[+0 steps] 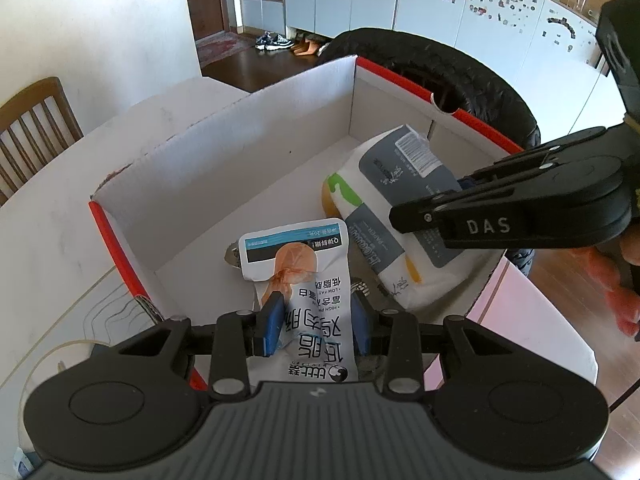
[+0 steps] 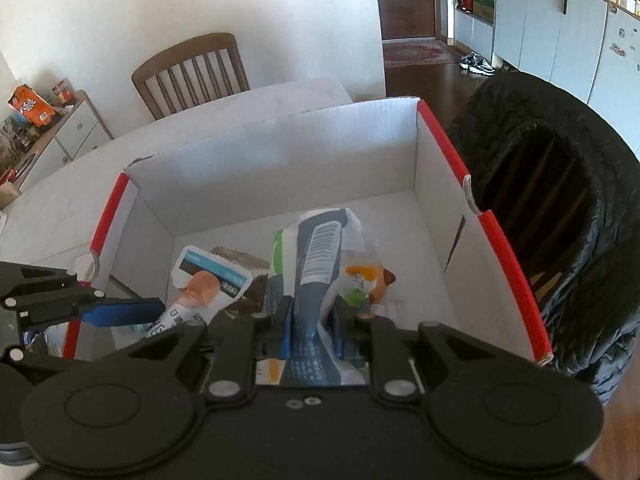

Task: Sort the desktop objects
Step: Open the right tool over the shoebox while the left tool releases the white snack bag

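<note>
A: Where is the snack pouch (image 1: pixel 298 280), relative to the fingers holding it?

B: It sits between the blue pads (image 1: pixel 272 322) of the left gripper (image 1: pixel 316 326), pinched near its lower half. Its long axis runs straight ahead of the fingers, and its top end hangs forward and down over the open cardboard box (image 1: pixel 240 152).

A: So those jaws are closed?

B: Yes, nearly together, squeezing the pouch. The right gripper (image 2: pixel 312 326) is the same: its jaws are clamped on a grey and white tissue pack (image 2: pixel 320 264), which also extends forward from the fingers into the box.

A: Which hand is nearer the box floor?

B: Hard to say. Both point steeply down inside the box walls. In the left view the right gripper (image 1: pixel 424 208) comes in from the right side, with the tissue pack (image 1: pixel 400 192) beyond the pouch's tip and to its right. In the right view the pouch (image 2: pixel 200 292) lies just left of the fingers.

A: What does the coming release depend on?

B: Likely on each item's far end already lying low in the box, so opening the jaws would drop it inside. A dark packet (image 2: pixel 244 268) lies beneath, ahead of the pouch.
</note>
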{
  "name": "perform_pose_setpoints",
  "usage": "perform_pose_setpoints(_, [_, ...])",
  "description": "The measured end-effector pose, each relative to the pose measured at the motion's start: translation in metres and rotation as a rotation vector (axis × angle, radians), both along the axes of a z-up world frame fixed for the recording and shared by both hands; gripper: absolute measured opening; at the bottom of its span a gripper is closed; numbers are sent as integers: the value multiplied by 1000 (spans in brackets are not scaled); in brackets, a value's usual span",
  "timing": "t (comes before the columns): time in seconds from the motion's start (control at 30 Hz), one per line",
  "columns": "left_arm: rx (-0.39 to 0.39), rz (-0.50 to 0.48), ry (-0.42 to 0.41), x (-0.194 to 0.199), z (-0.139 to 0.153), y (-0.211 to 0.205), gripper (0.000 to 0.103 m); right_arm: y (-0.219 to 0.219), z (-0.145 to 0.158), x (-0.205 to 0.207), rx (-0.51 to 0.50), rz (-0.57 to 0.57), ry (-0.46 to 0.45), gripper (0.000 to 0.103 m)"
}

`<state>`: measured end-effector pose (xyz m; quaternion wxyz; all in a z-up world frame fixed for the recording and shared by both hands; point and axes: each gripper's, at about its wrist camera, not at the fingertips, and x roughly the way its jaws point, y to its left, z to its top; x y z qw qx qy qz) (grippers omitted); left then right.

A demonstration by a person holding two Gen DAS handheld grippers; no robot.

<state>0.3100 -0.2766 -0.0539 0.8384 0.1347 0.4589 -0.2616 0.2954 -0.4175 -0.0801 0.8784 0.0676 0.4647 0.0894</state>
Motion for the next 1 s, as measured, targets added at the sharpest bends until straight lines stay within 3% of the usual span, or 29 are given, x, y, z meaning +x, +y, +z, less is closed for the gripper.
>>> perform_pose_setpoints(0.6, [-55, 8, 110, 14, -9, 1, 36, -2, -3, 6, -1, 36, 15, 25])
perform_pose_setpoints(0.77, [-41, -5, 94, 13, -9, -1, 36, -6, -4, 6, 5, 41, 24, 29])
perform_pose_setpoints(0.93, [-79, -6, 107, 11, -6, 2, 45, -7, -8, 4, -6, 39, 50, 40])
perform_pose_setpoints(1.0, [-88, -13, 100, 8, -4, 2, 54, -6, -9, 3, -4, 37, 56, 41])
